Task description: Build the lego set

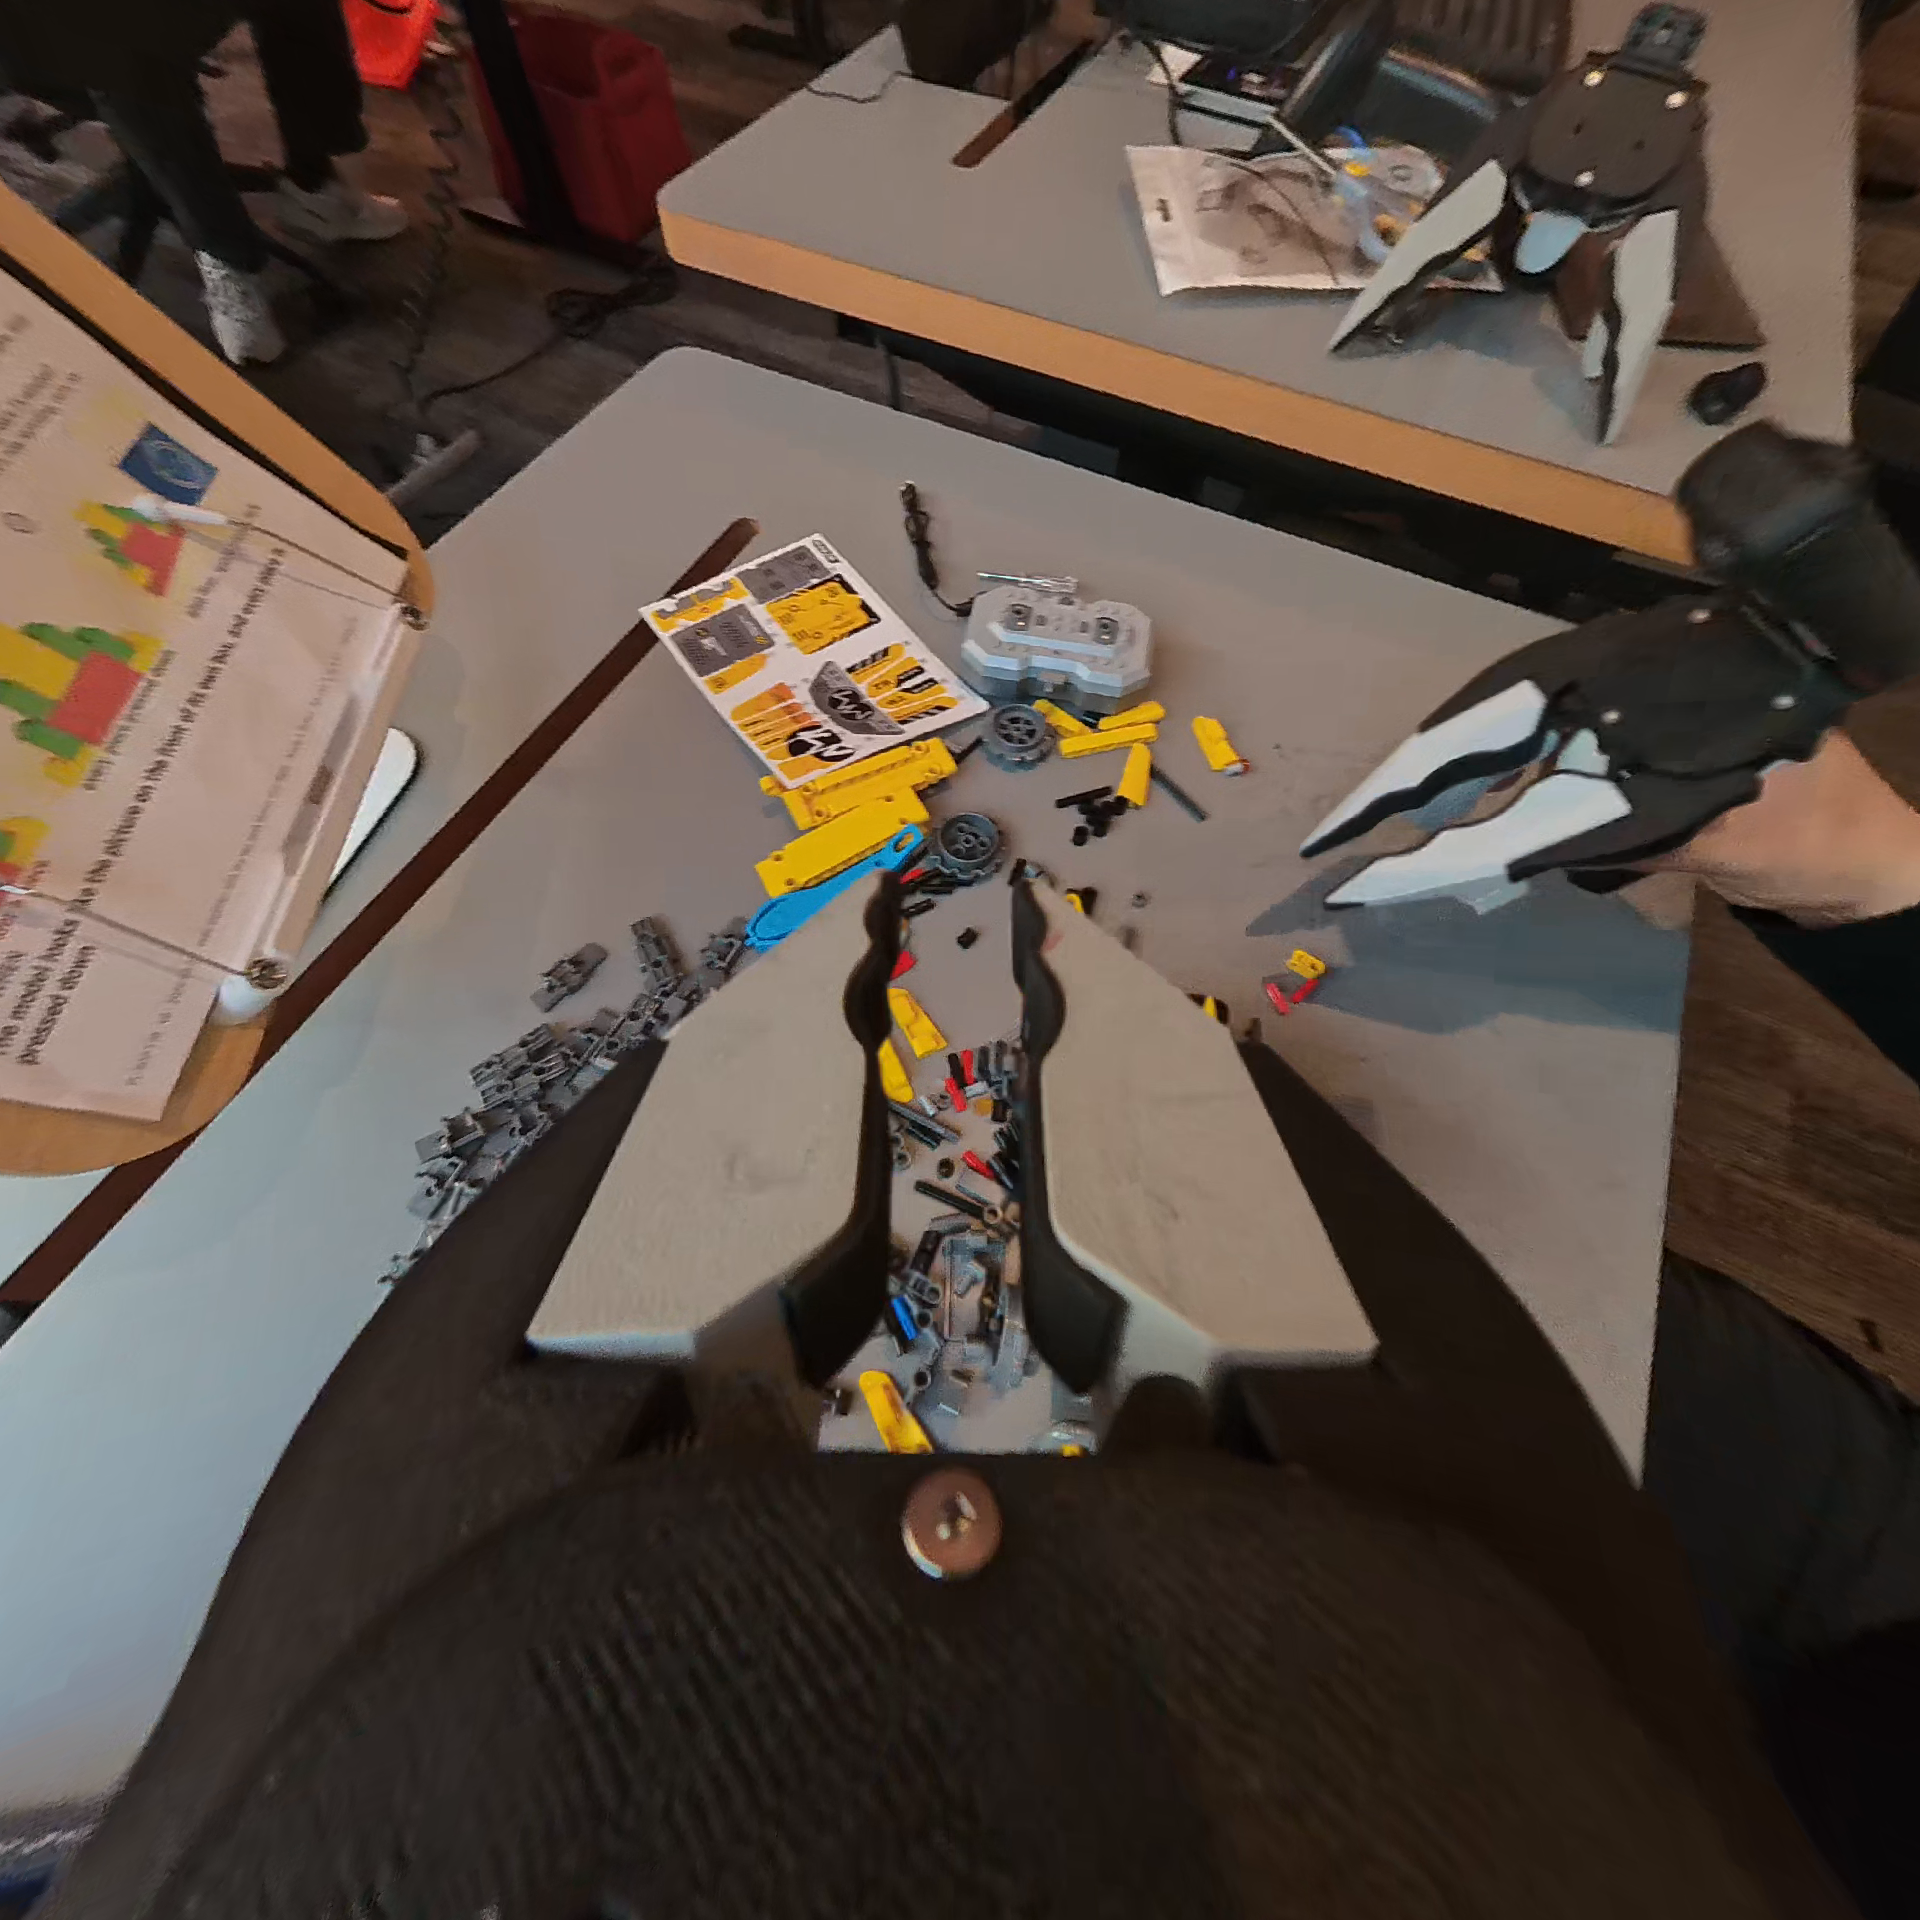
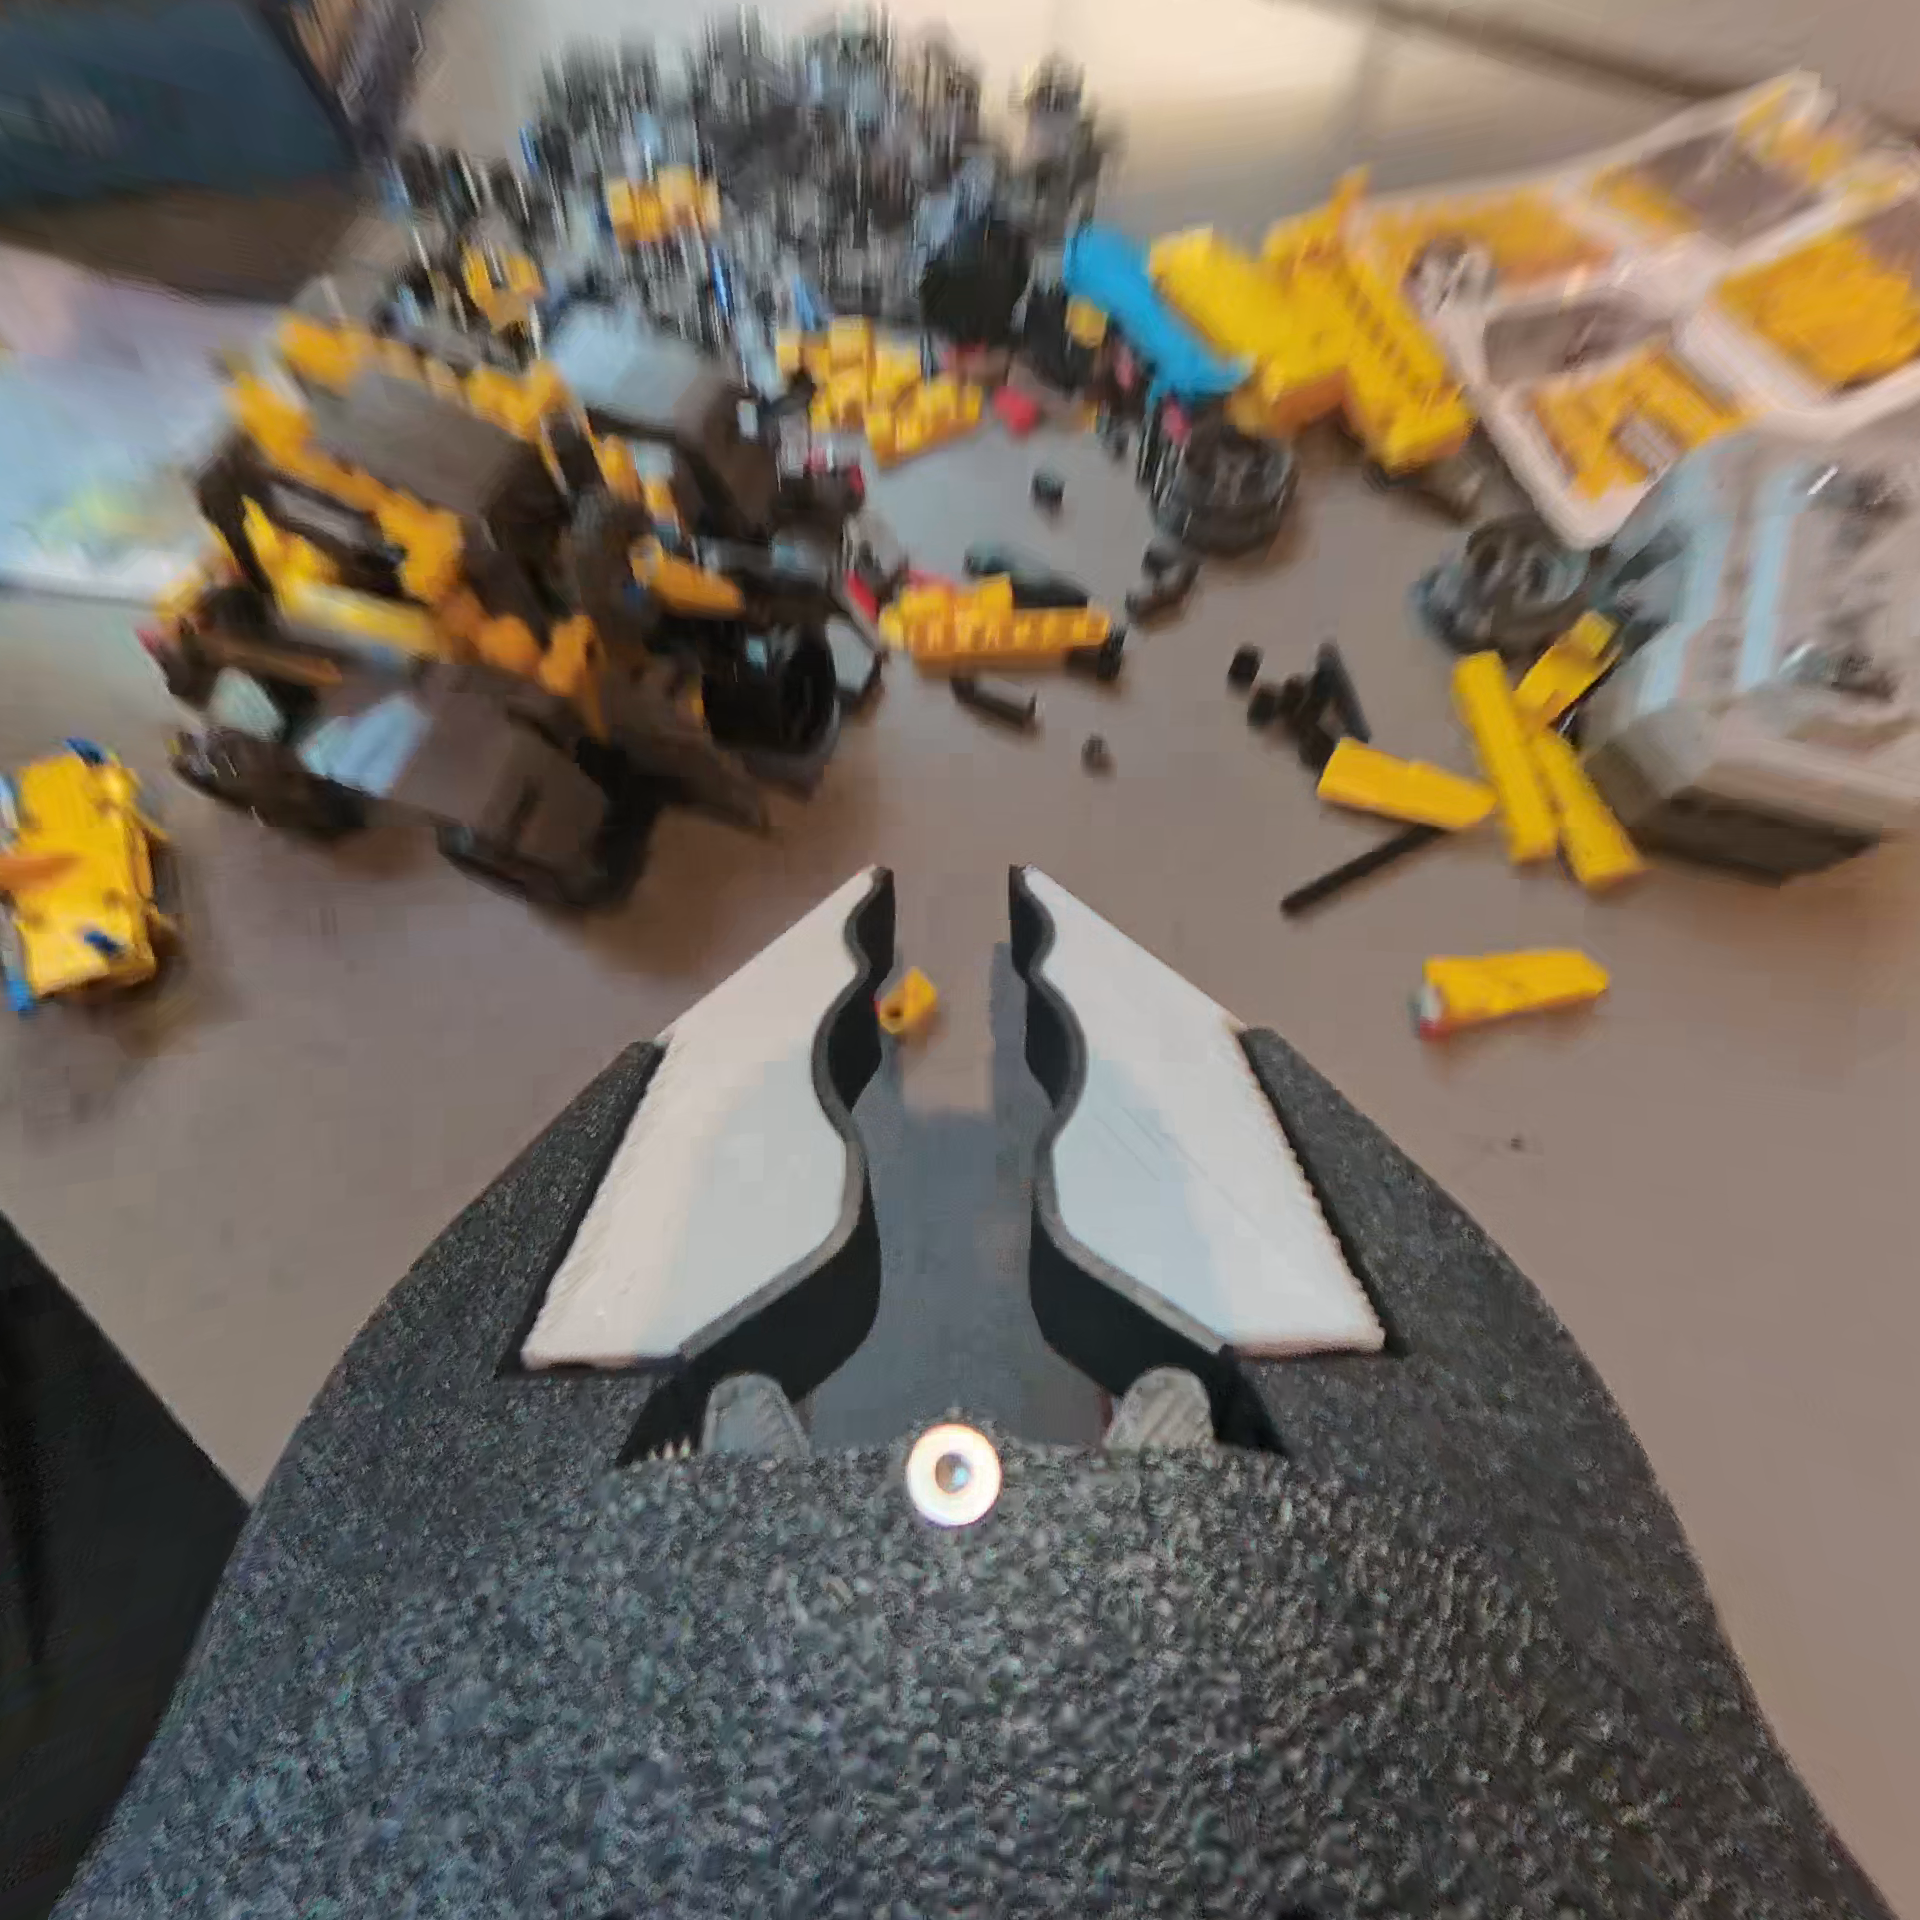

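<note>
Left tool (image 1: 951, 883): jaws slightly parted, empty, above loose pins (image 1: 971, 1101) on the desk (image 1: 1455, 1143).
Right tool (image 2: 951, 878): parted, empty, near a small yellow brick (image 2: 908, 1000).
Risk: a careless sweep could scatter pieces.

The left gripper (image 1: 951, 878) is hanging above the table, angled downward with its jaws parted and nothing between them. Far to its right, the right gripper (image 2: 951, 883) is hovering low, jaws likewise apart and empty, gripped by a hand (image 1: 1797, 842).
</note>
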Motion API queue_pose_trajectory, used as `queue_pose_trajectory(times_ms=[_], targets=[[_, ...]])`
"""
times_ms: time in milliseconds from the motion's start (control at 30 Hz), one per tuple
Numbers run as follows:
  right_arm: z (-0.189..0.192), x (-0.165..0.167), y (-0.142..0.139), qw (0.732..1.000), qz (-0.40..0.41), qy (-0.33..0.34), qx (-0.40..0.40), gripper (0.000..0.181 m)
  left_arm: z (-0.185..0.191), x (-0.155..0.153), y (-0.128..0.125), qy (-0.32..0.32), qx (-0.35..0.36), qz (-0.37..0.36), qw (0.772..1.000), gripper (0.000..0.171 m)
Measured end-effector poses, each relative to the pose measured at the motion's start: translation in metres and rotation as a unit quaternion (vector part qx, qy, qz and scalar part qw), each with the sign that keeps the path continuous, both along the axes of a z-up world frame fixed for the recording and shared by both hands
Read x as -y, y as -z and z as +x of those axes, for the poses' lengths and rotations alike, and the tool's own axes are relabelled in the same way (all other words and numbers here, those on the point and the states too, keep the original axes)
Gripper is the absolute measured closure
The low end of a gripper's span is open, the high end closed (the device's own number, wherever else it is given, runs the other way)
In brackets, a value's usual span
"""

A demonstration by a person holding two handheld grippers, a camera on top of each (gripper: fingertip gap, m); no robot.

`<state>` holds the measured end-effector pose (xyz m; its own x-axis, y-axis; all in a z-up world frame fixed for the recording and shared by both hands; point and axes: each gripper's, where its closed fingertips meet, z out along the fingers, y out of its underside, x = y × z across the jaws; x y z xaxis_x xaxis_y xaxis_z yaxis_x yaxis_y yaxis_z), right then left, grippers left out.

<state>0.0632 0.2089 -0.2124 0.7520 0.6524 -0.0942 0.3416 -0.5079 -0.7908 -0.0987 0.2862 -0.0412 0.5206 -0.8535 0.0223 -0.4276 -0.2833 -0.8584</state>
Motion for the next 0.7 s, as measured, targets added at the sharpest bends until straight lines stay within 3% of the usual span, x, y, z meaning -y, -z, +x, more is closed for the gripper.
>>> queue_pose_trajectory(times_ms=[67, 133, 333, 567, 700], targets=[[-0.008, -0.017, -0.028, 0.996, 0.041, 0.021, -0.073, 0.159, -0.004, -0.004, 0.001, -0.016, -0.003, -0.003, 1.0, 0.15], [-0.012, -0.038, -0.04, 0.989, 0.049, 0.04, -0.133, 0.145, -0.006, -0.005, 0.007, -0.023, -0.016, -0.012, 1.0, 0.146], [0.019, -0.113, -0.052, 0.972, 0.109, 0.148, -0.143, 0.149, -0.001, 0.002, 0.002, -0.02, -0.029, 0.007, 0.999, 0.145], [0.016, -0.16, -0.09, 0.956, 0.204, 0.128, -0.166, 0.154, 0.006, 0.004, 0.013, -0.019, -0.07, 0.021, 0.997, 0.146], [0.007, -0.154, -0.072, 0.965, 0.185, 0.093, -0.16, 0.155, 0.014, 0.005, 0.04, 0.005, -0.096, -0.031, 0.995, 0.142]])
